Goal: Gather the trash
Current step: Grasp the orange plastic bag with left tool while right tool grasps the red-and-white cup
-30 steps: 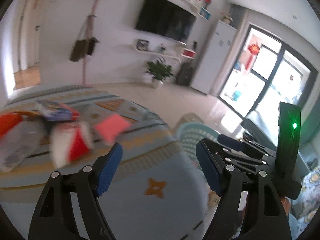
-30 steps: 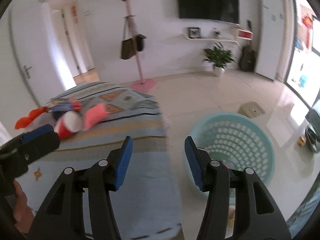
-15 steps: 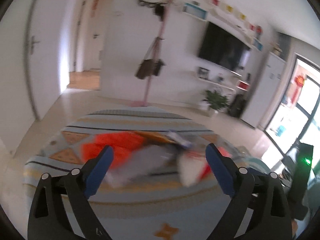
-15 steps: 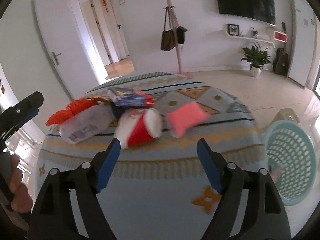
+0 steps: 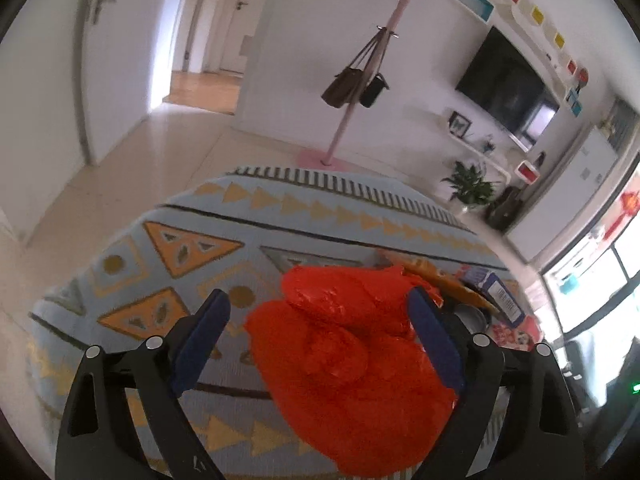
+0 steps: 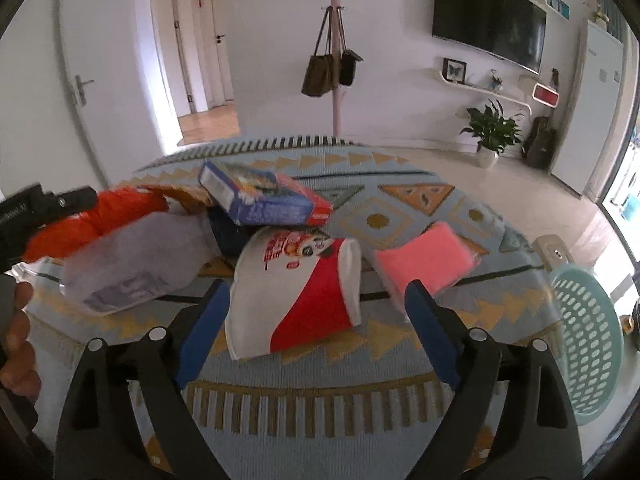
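Note:
Trash lies piled on a patterned cloth-covered table [image 6: 400, 208]. A crumpled orange-red plastic bag [image 5: 344, 360] fills the space between the open fingers of my left gripper [image 5: 320, 336], close to its right finger. In the right wrist view my right gripper [image 6: 316, 320] is open around a red-and-white paper cup [image 6: 296, 296] lying on its side. Beside the cup lie a pink sponge pack [image 6: 428, 260], a blue box [image 6: 264, 196], a clear plastic container [image 6: 132, 264] and the orange-red bag [image 6: 100, 220].
A teal plastic basket [image 6: 588, 340] stands on the floor at the table's right. A pink coat stand with bags [image 6: 336, 64] is behind the table. A potted plant [image 6: 492, 128] and a wall TV [image 6: 488, 20] are farther back. The left gripper's body [image 6: 36, 208] shows at the left edge.
Both grippers have swung left from the basket and moved in on the pile. The left one now has the orange-red bag between its fingers, the right one the paper cup.

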`<state>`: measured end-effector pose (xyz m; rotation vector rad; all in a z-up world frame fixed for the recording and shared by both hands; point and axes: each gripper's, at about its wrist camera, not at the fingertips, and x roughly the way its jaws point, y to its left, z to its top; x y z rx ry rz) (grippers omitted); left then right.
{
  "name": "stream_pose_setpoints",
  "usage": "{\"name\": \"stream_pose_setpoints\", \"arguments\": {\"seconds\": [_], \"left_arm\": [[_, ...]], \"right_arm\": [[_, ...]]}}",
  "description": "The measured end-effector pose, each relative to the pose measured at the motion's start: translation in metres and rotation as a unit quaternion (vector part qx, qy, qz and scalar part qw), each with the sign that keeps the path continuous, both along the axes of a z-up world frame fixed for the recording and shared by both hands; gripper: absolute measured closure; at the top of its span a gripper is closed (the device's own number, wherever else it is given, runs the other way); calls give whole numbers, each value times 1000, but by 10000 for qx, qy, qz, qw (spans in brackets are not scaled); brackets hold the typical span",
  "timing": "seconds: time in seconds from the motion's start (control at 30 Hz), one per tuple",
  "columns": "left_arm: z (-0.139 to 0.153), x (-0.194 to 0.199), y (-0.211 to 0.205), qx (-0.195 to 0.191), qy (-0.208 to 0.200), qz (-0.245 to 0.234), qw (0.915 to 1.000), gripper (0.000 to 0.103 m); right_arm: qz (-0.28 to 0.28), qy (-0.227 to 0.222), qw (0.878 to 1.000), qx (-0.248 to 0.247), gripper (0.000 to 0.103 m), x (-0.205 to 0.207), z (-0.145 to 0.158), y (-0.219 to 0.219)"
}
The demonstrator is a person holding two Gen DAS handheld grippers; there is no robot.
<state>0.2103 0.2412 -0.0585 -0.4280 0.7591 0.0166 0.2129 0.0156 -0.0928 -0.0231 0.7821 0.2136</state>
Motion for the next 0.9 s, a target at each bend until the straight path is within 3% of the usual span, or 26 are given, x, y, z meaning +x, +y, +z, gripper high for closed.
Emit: {"name": "stream_pose_setpoints", "arguments": {"seconds": [0.1,0.23,0.3,0.43,0.5,0.53,0.77,0.9], "left_arm": [[-11,3,1,-246,-5,-161,9996,18],[-24,7,-1,-213,90,-244,9994,43],[-27,8,0,-266,96,-272,9992,49],[-23,4,2,-296,-93,-258,9992,70],[-22,2,0,-224,-159,-251,9993,78],[-20,1,-1,-175,-199,-237,9994,80],[-10,-13,-1,-105,-551,-173,9983,85],[9,-27,-2,-95,-954,-109,9953,85]], "right_arm": [[63,12,9997,-224,18,3,-4,10],[-47,13,9987,-505,18,9,-7,19],[-91,29,9983,-580,18,11,-9,21],[-163,24,9980,-618,18,12,-9,19],[-144,61,9983,-560,25,13,-10,16],[-155,80,9983,-551,30,13,-10,15],[-127,-156,9996,-216,30,8,-2,4],[-57,-408,9991,21,30,-3,6,-3]]}}
